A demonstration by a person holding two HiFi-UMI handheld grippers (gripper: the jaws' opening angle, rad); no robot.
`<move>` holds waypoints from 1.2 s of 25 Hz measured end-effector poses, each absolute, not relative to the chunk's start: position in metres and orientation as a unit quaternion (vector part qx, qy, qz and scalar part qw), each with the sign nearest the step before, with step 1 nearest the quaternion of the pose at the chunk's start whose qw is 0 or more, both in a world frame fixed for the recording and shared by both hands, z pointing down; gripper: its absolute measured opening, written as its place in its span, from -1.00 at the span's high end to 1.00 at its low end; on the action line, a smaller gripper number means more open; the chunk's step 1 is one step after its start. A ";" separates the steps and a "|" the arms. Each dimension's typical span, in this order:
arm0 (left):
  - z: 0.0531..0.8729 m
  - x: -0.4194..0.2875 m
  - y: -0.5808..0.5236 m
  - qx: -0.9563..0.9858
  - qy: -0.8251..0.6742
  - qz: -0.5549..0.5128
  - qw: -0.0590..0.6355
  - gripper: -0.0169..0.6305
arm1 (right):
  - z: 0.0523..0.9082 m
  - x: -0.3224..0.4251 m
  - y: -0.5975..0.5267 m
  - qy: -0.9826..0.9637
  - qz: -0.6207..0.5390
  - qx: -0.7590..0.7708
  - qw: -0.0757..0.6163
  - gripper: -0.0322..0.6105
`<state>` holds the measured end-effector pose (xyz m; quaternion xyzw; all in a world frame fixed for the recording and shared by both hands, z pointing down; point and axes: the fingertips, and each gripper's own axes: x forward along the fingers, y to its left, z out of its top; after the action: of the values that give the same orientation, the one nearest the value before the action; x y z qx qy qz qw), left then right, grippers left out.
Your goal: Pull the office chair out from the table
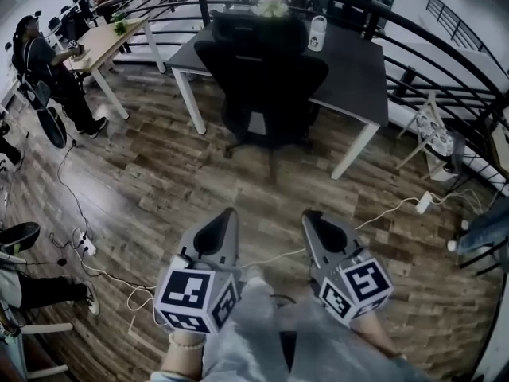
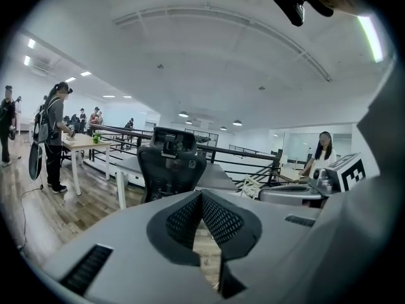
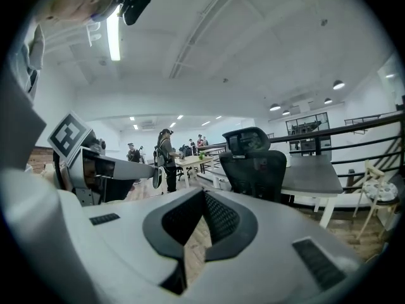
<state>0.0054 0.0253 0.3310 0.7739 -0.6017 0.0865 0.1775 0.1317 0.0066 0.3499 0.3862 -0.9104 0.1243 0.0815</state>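
Observation:
A black office chair [image 1: 266, 74] with a headrest stands pushed up to a dark-topped table [image 1: 358, 74] with white legs, its back toward me. Both gripper views face the chair's back [image 2: 171, 170] [image 3: 256, 166] from some distance. My left gripper [image 1: 231, 213] and right gripper [image 1: 308, 215] hover side by side over the wood floor, well short of the chair. Each is shut with nothing between its jaws.
A white bottle [image 1: 316, 33] and a plant [image 1: 270, 6] sit on the table. A black railing [image 1: 445, 46] curves behind it. White cables and a power strip [image 1: 424, 202] lie on the floor. A person [image 1: 48, 74] stands at a wooden table [image 1: 103, 42] at left.

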 end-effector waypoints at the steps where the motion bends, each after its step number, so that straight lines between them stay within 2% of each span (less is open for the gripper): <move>1: 0.330 0.000 0.018 0.775 -0.601 0.085 0.174 0.93 | 0.349 0.127 -0.001 -0.910 0.123 0.389 0.080 0.89; 11: 0.326 -0.042 -0.031 0.787 -0.591 0.075 0.161 0.93 | 0.354 0.095 -0.057 -0.903 0.106 0.410 0.074 0.89; 21: 0.330 -0.067 -0.052 0.780 -0.600 0.072 0.162 0.92 | 0.362 0.097 -0.088 -0.893 0.098 0.427 0.099 0.89; 30: 0.326 -0.087 -0.089 0.768 -0.617 0.075 0.153 0.93 | 0.356 0.100 -0.140 -0.886 0.089 0.445 0.093 0.89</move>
<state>-0.0870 -0.0891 0.3259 0.7683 -0.6169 0.0753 0.1534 0.1002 -0.1402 0.3565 0.4452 -0.8861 0.0891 0.0933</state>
